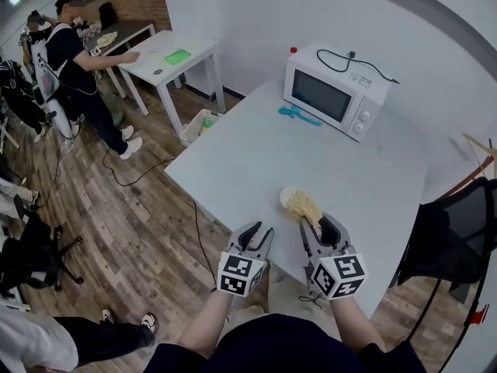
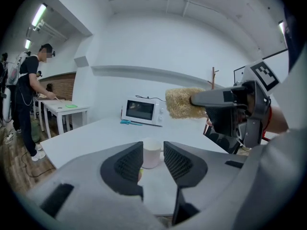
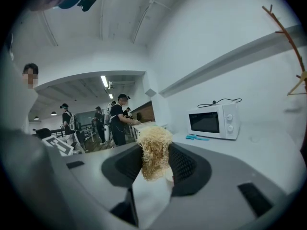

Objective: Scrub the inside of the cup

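A small white cup (image 1: 287, 196) stands on the white table (image 1: 233, 154) near its front edge. From the head view a tuft of yellow loofah scrubber (image 1: 304, 207) covers most of it. My right gripper (image 1: 314, 224) is shut on that scrubber (image 3: 153, 150), which sticks up from between its jaws just above and behind the cup. My left gripper (image 1: 260, 231) hovers at the table's front edge, left of the cup, its jaws a little apart and empty. In the left gripper view the cup (image 2: 151, 153) shows beyond the tips (image 2: 153, 150), apart from them, with the scrubber (image 2: 180, 102) above it.
A white microwave (image 1: 334, 92) stands at the back of the table, with a blue tool (image 1: 299, 115) lying in front of it. A black chair (image 1: 450, 239) is at the right. At the far left a person (image 1: 74, 61) stands by another white table (image 1: 167, 61), near a basket (image 1: 199, 127).
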Available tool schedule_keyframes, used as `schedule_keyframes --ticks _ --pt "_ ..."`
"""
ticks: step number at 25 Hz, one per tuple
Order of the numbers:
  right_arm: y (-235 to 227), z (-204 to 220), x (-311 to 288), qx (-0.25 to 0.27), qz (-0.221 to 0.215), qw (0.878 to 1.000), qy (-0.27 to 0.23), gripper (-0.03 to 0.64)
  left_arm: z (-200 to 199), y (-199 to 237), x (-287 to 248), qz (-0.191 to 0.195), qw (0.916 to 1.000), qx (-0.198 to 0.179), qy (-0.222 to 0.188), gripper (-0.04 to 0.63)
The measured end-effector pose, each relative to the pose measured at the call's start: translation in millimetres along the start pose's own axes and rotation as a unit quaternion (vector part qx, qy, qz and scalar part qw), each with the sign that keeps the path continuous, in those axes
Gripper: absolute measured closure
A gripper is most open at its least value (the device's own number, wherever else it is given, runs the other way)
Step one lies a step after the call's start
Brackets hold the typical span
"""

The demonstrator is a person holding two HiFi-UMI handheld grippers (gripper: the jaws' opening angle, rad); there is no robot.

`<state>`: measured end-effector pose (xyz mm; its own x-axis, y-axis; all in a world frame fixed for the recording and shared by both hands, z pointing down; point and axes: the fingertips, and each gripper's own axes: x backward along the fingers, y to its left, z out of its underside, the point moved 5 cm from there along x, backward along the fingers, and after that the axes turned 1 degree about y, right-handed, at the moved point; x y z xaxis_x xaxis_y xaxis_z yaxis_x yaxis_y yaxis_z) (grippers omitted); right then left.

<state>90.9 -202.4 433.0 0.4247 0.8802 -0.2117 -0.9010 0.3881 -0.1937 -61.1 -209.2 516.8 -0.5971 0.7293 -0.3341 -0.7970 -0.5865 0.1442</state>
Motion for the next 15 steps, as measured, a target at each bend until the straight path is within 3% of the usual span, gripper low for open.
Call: schedule_keyframes --ticks 7,15 --pt "-37.3 -10.9 -26.6 -0.014 0.005 1.000 -0.001 0.456 16.1 4.0 -74.5 0.027 0.9964 -0.071 0.038 0.263" --pt "-57.1 -5.1 -48.4 -0.032 -0.004 0.999 0.005 0.456 58.0 11.8 -137.2 0.045 0.9904 -0.094 0.091 0.200"
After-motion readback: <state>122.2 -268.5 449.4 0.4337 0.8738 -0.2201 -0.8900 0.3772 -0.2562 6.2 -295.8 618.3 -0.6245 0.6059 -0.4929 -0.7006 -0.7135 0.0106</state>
